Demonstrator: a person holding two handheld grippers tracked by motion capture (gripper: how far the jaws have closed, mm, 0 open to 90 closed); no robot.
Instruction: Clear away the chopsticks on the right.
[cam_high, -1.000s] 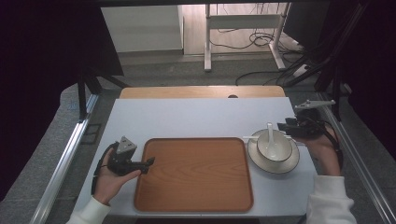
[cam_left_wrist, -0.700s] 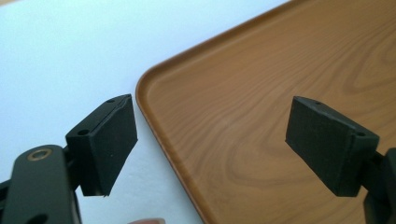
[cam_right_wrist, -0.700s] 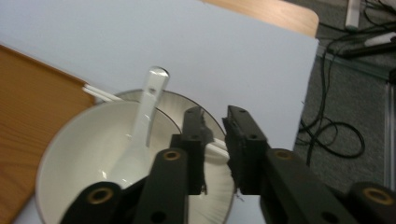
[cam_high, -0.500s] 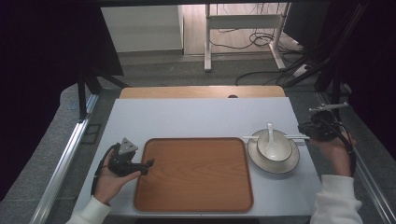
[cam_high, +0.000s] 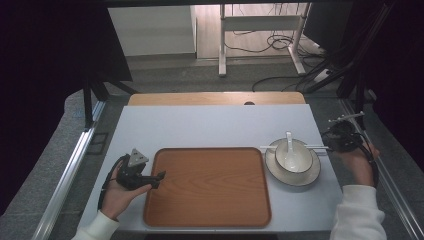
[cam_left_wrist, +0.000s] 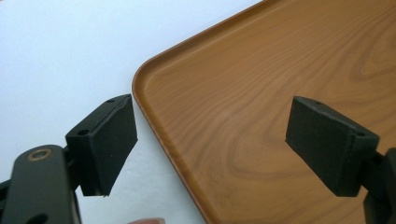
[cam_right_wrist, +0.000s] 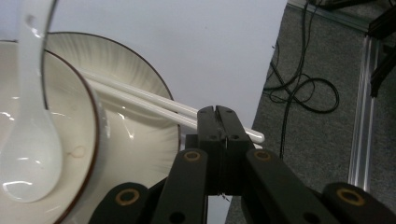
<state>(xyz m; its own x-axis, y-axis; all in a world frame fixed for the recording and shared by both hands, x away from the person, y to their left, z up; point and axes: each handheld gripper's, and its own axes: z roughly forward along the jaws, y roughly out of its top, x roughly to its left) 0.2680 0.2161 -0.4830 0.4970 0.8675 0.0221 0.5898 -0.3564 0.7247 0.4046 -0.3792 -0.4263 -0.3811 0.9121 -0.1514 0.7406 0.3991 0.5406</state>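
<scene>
The 2 white chopsticks (cam_right_wrist: 140, 100) lie across the plate (cam_right_wrist: 140, 140) behind the bowl (cam_high: 294, 157), near the table's (cam_high: 210, 125) right edge. The right claw (cam_right_wrist: 217, 112) is closed, empty, above their tips. The left claw (cam_left_wrist: 224, 140) gapes over the tray (cam_high: 210, 187).

Bare wooden tray (cam_high: 207, 185) and the table's (cam_high: 200, 127) far half lie open; at right, plate (cam_high: 310, 176), bowl (cam_high: 294, 159), spoon (cam_high: 289, 143) and chopsticks (cam_high: 318, 147) crowd the edge.

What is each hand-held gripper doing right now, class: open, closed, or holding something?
Left hand-held gripper: open, holding nothing, jaws astride the brown wooden tray's corner.
Right hand-held gripper: closed, nothing between its jaws, beside the white chopsticks.
</scene>
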